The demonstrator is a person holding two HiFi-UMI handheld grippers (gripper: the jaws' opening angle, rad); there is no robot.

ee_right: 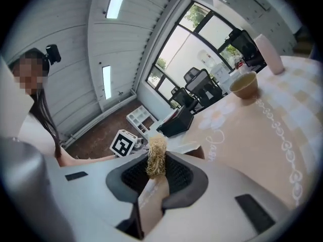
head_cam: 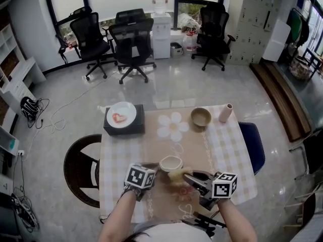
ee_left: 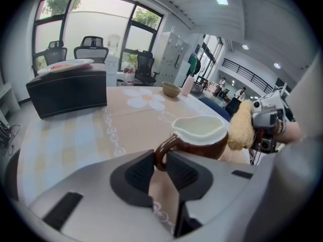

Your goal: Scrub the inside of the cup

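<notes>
A brown cup (head_cam: pixel 170 163) with a cream inside stands on the table near its front edge. My left gripper (head_cam: pixel 153 168) is shut on the cup's handle (ee_left: pixel 162 153) from the left; the cup (ee_left: pixel 201 136) stands upright just beyond the jaws. My right gripper (head_cam: pixel 187 177) is shut on a tan fibrous scrubber (head_cam: pixel 177 174), which sits just right of the cup, at its rim and outside it. In the right gripper view the scrubber (ee_right: pixel 156 156) stands up between the jaws, with the cup (ee_right: pixel 192 149) partly hidden behind them.
A checked cloth covers the table (head_cam: pixel 227 140). At the back stand a white plate (head_cam: pixel 121 115) on a black box (head_cam: pixel 112 127), a tan bowl (head_cam: pixel 201 117) and a pink vase (head_cam: pixel 225 113). A chair (head_cam: pixel 79 170) is at the table's left, a blue seat (head_cam: pixel 253 145) at its right.
</notes>
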